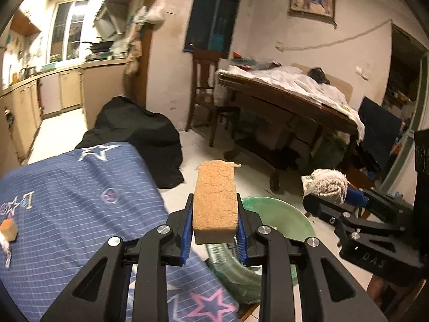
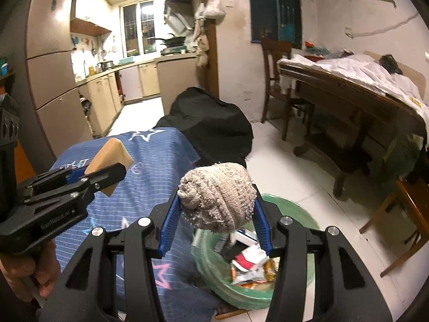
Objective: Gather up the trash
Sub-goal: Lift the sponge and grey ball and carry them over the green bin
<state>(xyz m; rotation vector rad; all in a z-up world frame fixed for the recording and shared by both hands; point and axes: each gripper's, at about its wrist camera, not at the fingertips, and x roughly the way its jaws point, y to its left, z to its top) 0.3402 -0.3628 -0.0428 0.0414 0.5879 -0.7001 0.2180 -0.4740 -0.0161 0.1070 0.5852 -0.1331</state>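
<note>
The left gripper [image 1: 214, 230] has its jaws clenched on a tan sponge block [image 1: 215, 197] with a cracked top face; the block stands out ahead of the jaws, pinched at its near end between the blue pads [image 1: 187, 237]. In the right wrist view the same left gripper [image 2: 107, 177] shows from the side, held in a hand [image 2: 34, 271], the sponge block [image 2: 111, 155] jutting up and forward past its jaw tips.

The right gripper [image 2: 214, 214] grasps a balled-up beige rag [image 2: 217, 196], which fills the gap between its blue pads [image 2: 169, 222] and bulges above them. From the left wrist view the right gripper [image 1: 337, 196] lies to the right of the left jaws, with the rag [image 1: 325, 182] at its tip.

Just below and beyond the right jaws sits a bin lined with a green bag [image 2: 300, 214], holding wrappers and cartons [image 2: 249, 260]. In the left wrist view the green bag [image 1: 281, 214] is under and slightly right of the left jaws.

To the left of both sets of jaws lies a blue striped cloth with stars [image 1: 80, 187], covering a surface whose kind I cannot tell. On it, far left of the left jaws, rests a small tan piece [image 1: 9, 229]. Beyond the cloth lies a black bag [image 1: 139, 131] on the floor, and farther right stands a wooden bench [image 1: 289, 107] draped in white sheeting.
</note>
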